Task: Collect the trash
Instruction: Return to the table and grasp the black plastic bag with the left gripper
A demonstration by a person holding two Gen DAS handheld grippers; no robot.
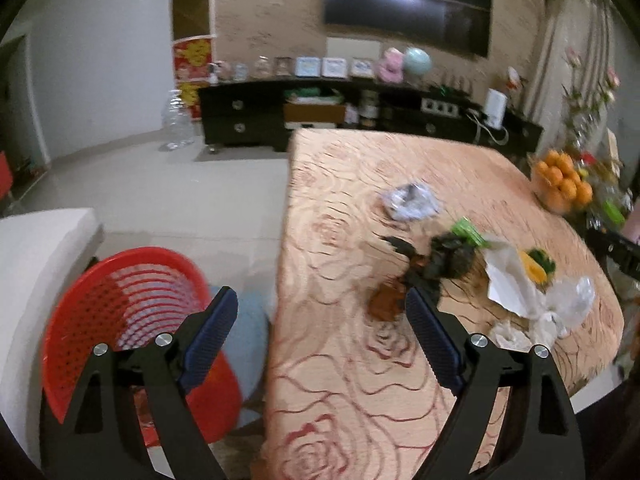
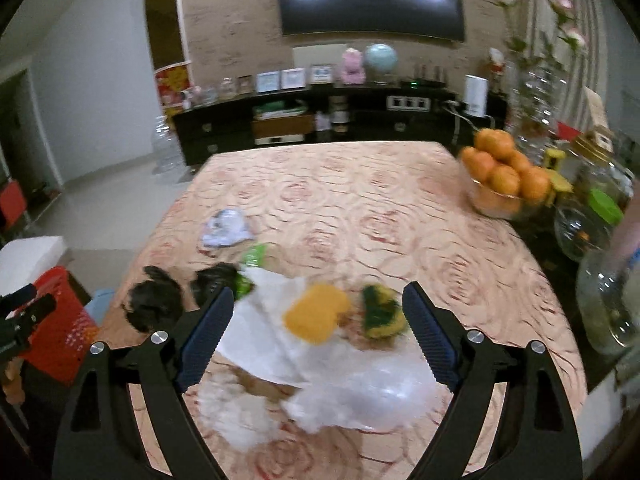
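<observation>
Trash lies on the rose-patterned tablecloth [image 2: 360,200]. There is a white paper [image 2: 264,328], a yellow sponge [image 2: 316,314], a green-and-yellow scourer [image 2: 380,312], a clear plastic bag [image 2: 372,396], black crumpled bags [image 2: 154,298] and a bluish wrapper [image 2: 226,228]. My right gripper [image 2: 319,292] hangs open above the paper and sponge, touching nothing. My left gripper [image 1: 320,294] is open and empty over the table's left edge. The black bag [image 1: 448,258] and a brown scrap [image 1: 386,300] lie just beyond its right finger. A red mesh basket [image 1: 120,300] stands on the floor at the left.
A glass bowl of oranges [image 2: 504,176] and glass jars [image 2: 584,228] crowd the table's right side. A white cushion [image 1: 36,248] sits beside the basket. A black cabinet [image 1: 248,120] lines the far wall, with a large water bottle [image 1: 176,120] on the floor.
</observation>
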